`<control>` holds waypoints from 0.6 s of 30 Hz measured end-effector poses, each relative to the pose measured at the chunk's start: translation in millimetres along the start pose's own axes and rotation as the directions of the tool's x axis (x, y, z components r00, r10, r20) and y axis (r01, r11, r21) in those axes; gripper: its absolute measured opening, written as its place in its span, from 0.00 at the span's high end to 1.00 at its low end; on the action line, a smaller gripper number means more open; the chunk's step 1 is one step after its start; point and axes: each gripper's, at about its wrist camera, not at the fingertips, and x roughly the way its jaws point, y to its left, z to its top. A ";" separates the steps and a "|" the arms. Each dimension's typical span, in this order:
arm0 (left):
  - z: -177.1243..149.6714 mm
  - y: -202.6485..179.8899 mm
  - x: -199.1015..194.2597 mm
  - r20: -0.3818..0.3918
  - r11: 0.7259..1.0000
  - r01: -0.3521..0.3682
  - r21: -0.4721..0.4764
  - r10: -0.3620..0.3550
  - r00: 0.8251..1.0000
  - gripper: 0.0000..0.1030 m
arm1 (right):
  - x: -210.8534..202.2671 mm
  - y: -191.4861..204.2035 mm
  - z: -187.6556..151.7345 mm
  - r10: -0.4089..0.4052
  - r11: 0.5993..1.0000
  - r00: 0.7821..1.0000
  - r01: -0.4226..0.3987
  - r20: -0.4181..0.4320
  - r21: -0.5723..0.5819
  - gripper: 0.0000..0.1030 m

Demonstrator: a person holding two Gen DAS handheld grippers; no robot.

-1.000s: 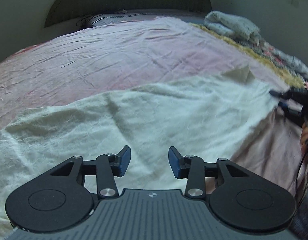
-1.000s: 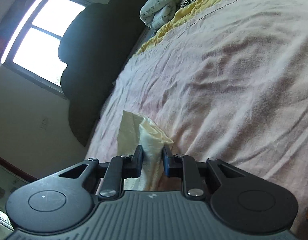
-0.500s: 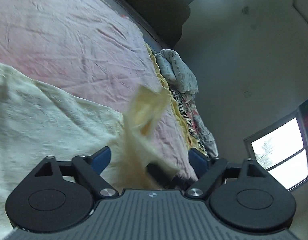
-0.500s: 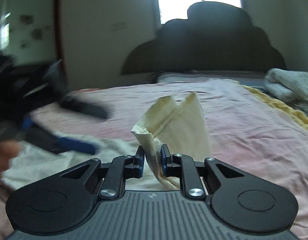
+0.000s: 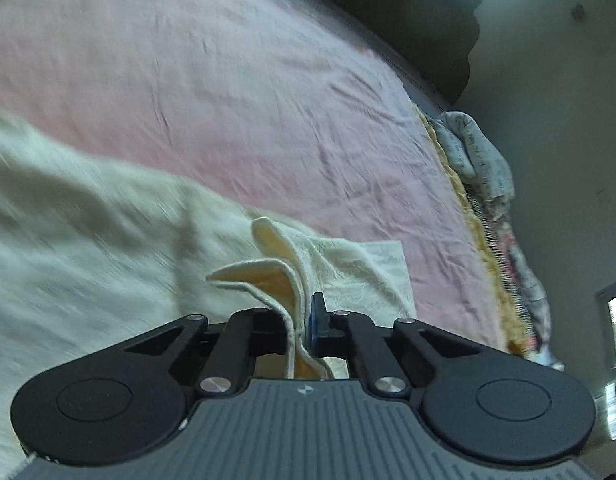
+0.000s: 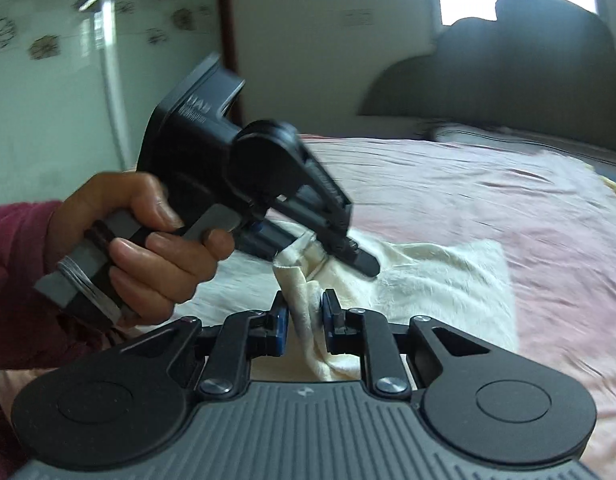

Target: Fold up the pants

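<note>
**Two tongs, one pair of pants**

One pair of cream pants (image 5: 108,248) lies across the pink bed sheet (image 5: 228,80), filling the lower left of the left wrist frame. The left tongs (image 5: 300,320) are clamped on a bunched fabric edge. In the right wrist frame, the right tongs (image 6: 304,316) stand narrowly parted with fabric between them; grip contact cannot be told. One hand (image 6: 148,236) holds the left device at centre left
</note>
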 end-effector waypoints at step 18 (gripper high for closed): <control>-13.1 73.8 -110.5 0.255 0.807 -0.583 0.089 0.548 0.797 0.36 | 9.1 72.8 -3.9 0.145 0.980 0.989 -0.145 -0.007 -0.135 0.71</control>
